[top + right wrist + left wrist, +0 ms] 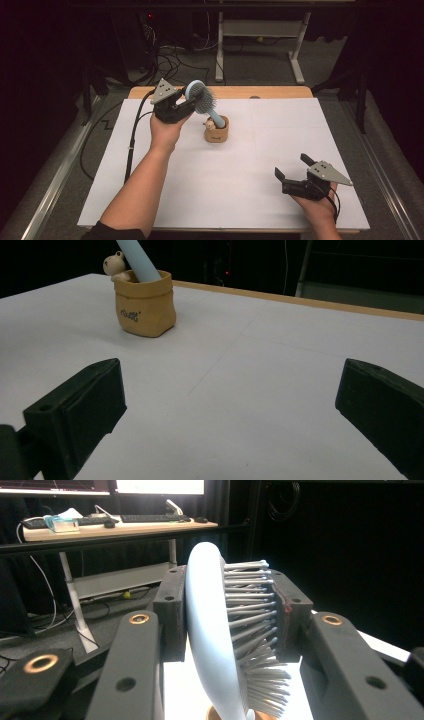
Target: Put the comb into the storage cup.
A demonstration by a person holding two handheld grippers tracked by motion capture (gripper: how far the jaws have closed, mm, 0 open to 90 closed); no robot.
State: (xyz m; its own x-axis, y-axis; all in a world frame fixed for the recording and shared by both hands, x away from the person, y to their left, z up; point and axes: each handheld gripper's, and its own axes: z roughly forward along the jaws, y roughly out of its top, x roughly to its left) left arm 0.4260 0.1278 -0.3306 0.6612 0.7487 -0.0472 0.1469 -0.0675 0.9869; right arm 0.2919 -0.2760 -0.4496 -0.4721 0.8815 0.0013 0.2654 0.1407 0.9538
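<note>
1. While the left tongs (192, 100) hang above the far left part of the bench (150, 165), they are clamped on the head of a pale blue hairbrush (201, 97), one pad on its smooth back and the other against the bristle tips.
2. In the left gripper view the hairbrush (210, 640) stands nearly on edge between the two black pads, bristles (250, 620) pointing to the right, with the rim of a cup just visible below it.
3. From the head, the handle slopes down and to the right, and its end sits inside a small tan cup (216, 131) shaped like a little sack.
4. That cup stands upright on the white sheet, just right of the left hand (165, 132), with a small bear figure (207, 123) at its rim.
5. Over on the near right, the right tongs (292, 166) lie low over the bench, jaws spread wide with nothing between them.
6. The right gripper view looks across bare white sheet to the cup (145, 302), well apart from those jaws, with the blue handle (139, 260) leaning out of it beside the bear (115, 265).
7. Behind the bench, cables (170, 57) lie on the grey floor near a white desk frame (260, 37).
</note>
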